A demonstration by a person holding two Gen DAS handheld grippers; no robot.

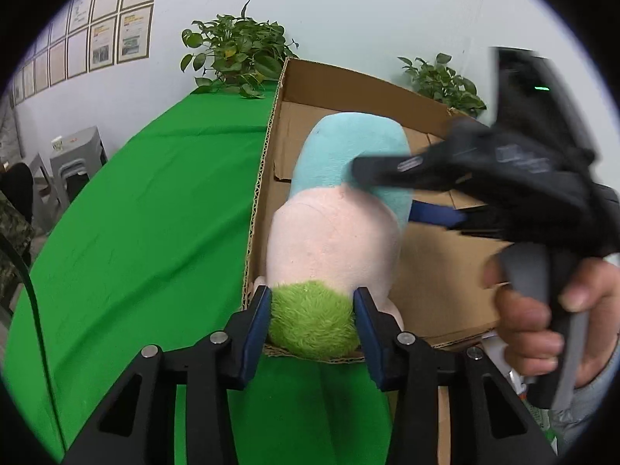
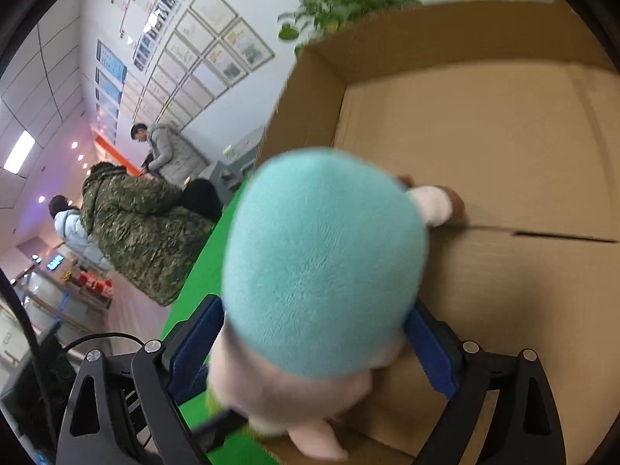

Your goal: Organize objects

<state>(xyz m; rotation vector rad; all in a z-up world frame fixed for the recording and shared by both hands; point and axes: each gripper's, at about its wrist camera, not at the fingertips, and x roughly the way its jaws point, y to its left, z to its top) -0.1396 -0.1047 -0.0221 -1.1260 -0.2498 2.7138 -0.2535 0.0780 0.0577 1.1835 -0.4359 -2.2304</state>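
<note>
We are putting a soft plush toy [image 1: 341,217] into the big cardboard box [image 1: 302,77], and that is the step we are doing right now. The toy is hanging over the near wall of the box, with its blue end pointing in and its fuzzy green end at the edge. Our left gripper [image 1: 313,316] is squeezing the green end between its two blue pads, so it is holding the toy tight. Our right gripper [image 2: 314,333] is sitting around the blue and pink part with its jaws far apart; the blue pads are beside the toy, and we think they are not pressing it. In the left view we are seeing the right gripper's fingers [image 1: 387,170] lying across the blue part, with a hand [image 1: 550,310] holding the handle. Next, we are thinking the toy needs to go a bit farther in and down, and then the left pads need to let go. We need to watch the near cardboard rim, because the toy is lying right on it and could catch or tip back out onto the green table cloth [image 1: 135,232]. The box floor [image 2: 484,147] is looking bare and wide, so there is lots of room to drop the toy. The box walls are standing tall, so both grippers should be lifting up, not sliding sideways, when they leave.
</note>
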